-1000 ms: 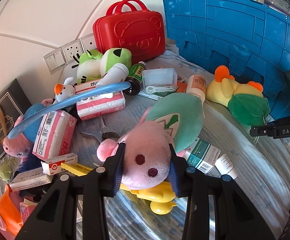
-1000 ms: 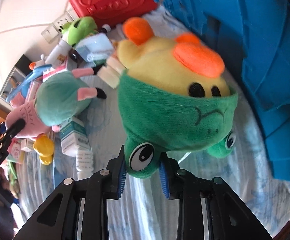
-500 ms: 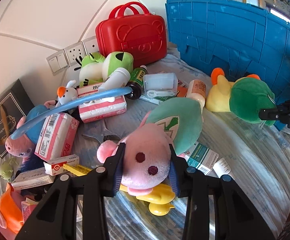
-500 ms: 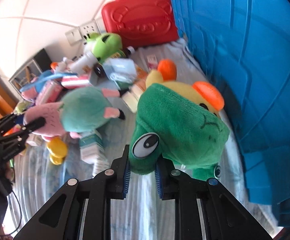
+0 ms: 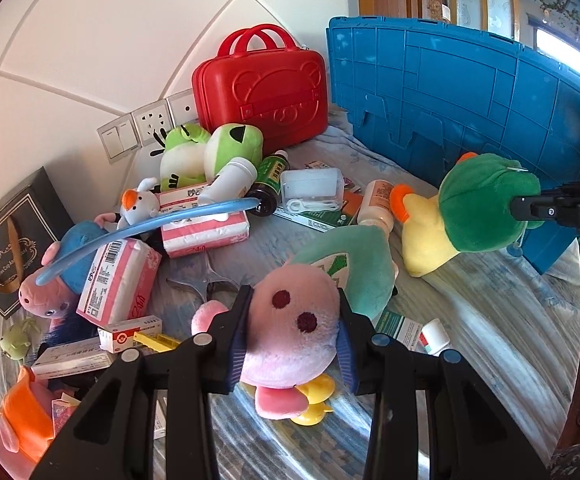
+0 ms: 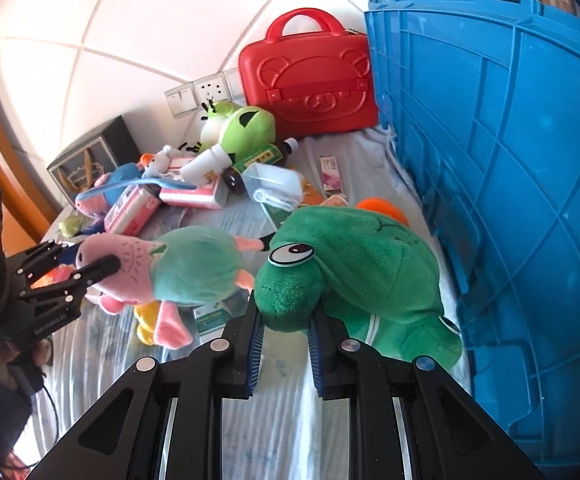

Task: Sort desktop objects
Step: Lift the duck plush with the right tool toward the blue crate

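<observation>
My left gripper (image 5: 290, 336) is shut on the head of a pink pig plush (image 5: 290, 332) in a teal dress; its body trails behind over the cloth. From the right wrist the same pig plush (image 6: 178, 268) shows at the left with the left gripper (image 6: 90, 264) clamped on its snout. My right gripper (image 6: 284, 324) is shut on the green hood of a yellow chick plush (image 6: 354, 264), lifted off the cloth beside the blue crate (image 6: 510, 160). In the left wrist view the chick plush (image 5: 466, 216) hangs from the right gripper (image 5: 518, 208).
A red case (image 5: 262, 92) stands at the back against the wall. A green frog plush (image 5: 210, 152), tissue packs (image 5: 118, 276), bottles (image 5: 378, 204), a clear box (image 5: 314, 188), medicine boxes (image 5: 130, 332), scissors (image 5: 198, 284) and a yellow toy (image 5: 314, 400) crowd the cloth. A black framed box (image 5: 6, 240) sits left.
The right gripper has risen and rolled with the chick plush, lifting it off the cloth next to the crate. The left gripper with the pig's head has barely shifted.
</observation>
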`<act>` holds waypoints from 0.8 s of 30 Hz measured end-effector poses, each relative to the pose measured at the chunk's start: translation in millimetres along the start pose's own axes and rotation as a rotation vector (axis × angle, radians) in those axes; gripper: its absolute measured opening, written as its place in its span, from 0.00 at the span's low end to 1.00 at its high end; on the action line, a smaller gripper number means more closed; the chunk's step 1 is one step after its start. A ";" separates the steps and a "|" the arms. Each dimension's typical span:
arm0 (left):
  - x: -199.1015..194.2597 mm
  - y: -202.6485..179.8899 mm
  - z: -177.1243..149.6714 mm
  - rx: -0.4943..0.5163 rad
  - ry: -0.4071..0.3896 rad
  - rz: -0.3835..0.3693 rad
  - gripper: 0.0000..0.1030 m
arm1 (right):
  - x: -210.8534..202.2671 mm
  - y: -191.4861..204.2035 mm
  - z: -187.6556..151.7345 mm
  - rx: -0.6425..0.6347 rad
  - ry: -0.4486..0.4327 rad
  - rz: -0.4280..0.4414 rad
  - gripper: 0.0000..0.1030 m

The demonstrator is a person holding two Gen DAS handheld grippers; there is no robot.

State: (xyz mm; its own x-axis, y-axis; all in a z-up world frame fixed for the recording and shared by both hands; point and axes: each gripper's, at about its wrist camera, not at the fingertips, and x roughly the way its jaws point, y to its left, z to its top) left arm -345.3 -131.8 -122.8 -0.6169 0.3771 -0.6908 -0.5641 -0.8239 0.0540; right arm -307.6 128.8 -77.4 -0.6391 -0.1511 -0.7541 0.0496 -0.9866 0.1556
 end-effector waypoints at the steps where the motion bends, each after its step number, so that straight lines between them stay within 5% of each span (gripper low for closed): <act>1: 0.0 -0.3 -0.6 -0.002 0.001 -0.001 0.36 | 1.5 0.0 0.1 0.004 0.002 0.007 0.19; 10: -7.7 0.3 6.3 0.003 -0.020 -0.013 0.35 | -15.0 10.1 19.1 -0.020 -0.060 0.027 0.18; 16: -5.9 7.6 4.6 -0.034 -0.012 -0.023 0.35 | 8.5 17.4 17.4 -0.047 -0.020 0.038 0.18; 20: -4.9 8.6 5.5 -0.034 -0.014 -0.027 0.35 | 6.6 15.5 18.4 -0.040 -0.096 0.026 0.22; 21: -3.9 8.8 6.0 -0.031 -0.012 -0.029 0.35 | 8.2 14.8 18.5 -0.045 -0.109 0.006 0.31; 24: -1.2 10.3 7.0 -0.033 -0.011 -0.034 0.35 | 21.3 10.6 20.6 -0.055 -0.099 -0.031 0.96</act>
State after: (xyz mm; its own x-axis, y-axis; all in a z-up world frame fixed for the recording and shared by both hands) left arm -354.2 -137.8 -116.3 -0.6034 0.4099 -0.6840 -0.5670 -0.8237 0.0066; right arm -336.5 116.4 -78.7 -0.7138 -0.1166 -0.6906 0.0690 -0.9930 0.0964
